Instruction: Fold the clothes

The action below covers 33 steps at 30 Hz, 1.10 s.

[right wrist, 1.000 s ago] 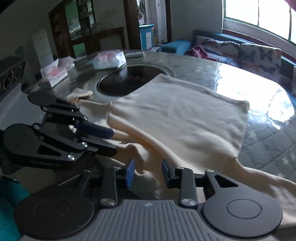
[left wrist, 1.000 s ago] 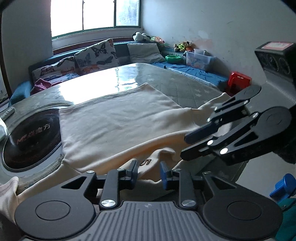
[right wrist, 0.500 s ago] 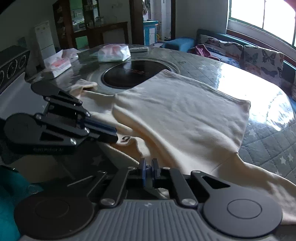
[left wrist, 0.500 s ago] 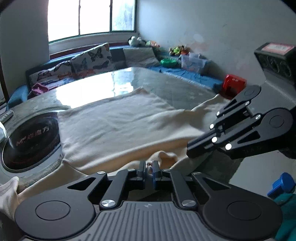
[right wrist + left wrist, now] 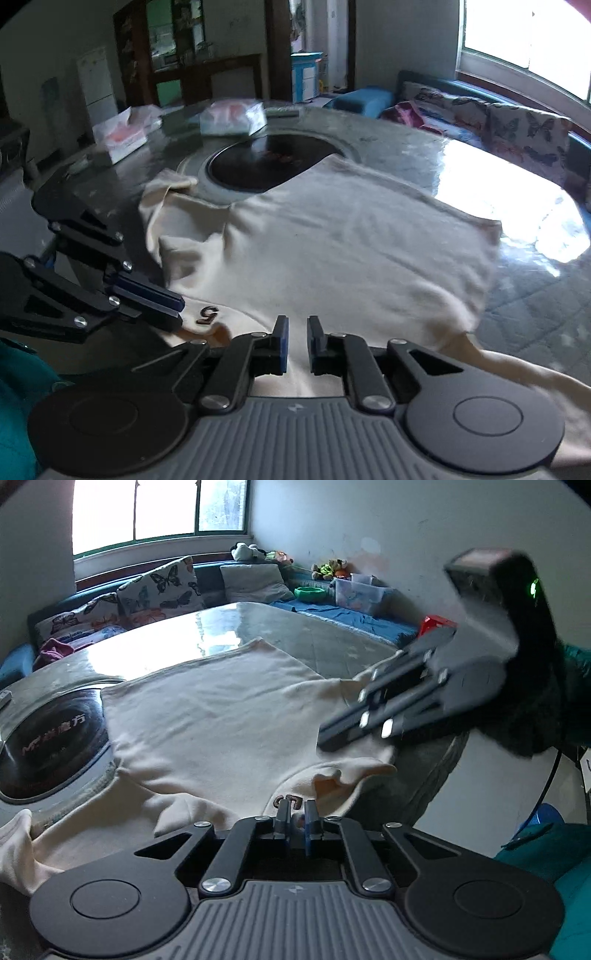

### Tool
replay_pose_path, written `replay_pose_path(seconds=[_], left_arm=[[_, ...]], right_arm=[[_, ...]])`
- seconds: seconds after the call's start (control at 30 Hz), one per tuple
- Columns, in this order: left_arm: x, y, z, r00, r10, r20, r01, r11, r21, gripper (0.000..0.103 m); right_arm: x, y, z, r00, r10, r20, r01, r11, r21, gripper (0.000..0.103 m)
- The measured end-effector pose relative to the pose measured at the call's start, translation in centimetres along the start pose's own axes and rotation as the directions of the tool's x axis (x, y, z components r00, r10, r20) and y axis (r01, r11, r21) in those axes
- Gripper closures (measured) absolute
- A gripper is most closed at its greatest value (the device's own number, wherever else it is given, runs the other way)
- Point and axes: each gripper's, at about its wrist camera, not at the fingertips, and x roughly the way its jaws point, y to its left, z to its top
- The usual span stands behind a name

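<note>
Garment: a cream sweatshirt [image 5: 207,716] lies spread over the desk [image 5: 236,624], its body flat, the near edge bunched and lifted at the desk's front rim
Marking: a small dark "5" [image 5: 207,314] sits on the cloth by the near edge, between the two grippers
Left gripper [image 5: 295,812]: fingers drawn together on a fold of the sweatshirt's near edge – cloth shows pinched in the narrow slot between the blue pads; seen from the right wrist view its fingers [image 5: 147,295] lie flat together at the hem, just left of the "5"
Right gripper [image 5: 295,345]: fingers a little apart, with cream cloth running up between them and under the gripper body; whether the pads actually press the cloth I cannot tell. In the left wrist view it is blurred, raised above the right-hand part of the sweatshirt
Sleeves: one sleeve [image 5: 162,192] trails off toward the left of the right wrist view, its cuff beside the dark round inset; the other runs off to the lower right of that view
Desk: a glossy, quilted-looking top with a dark round inset [image 5: 269,162] – the sweatshirt's far corner overlaps its rim
Other things on the desk: two tissue packs [image 5: 234,116] stand beyond the inset, well apart from the garment
Background: a bench with butterfly cushions [image 5: 162,587] under the window
</note>
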Motion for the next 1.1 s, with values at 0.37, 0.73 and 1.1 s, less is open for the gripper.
replay_pose_path(seconds=[0.37,0.73,1.1], left_arm=[[2.6,3.0,1.8,0.999,0.048,0.005,-0.047,0.991,-0.126,0.094],[3.9,5.7,1.5,0.996,0.087,-0.027,-0.090,0.978,-0.186,0.093],[5.4,10.7,2.3,0.978,0.198,-0.060,-0.207,0.930,-0.305,0.093]], right_arm=[[0.6,1.5,-0.8,0.996,0.073,-0.051,-0.076,0.996,-0.054,0.091],[-0.2,-6.5,0.3,0.992,-0.121,0.017,0.118,0.983,0.140,0.087],[2.8,-11.6,0.8,0.980,-0.194,-0.039,0.198,0.957,0.213,0.086]])
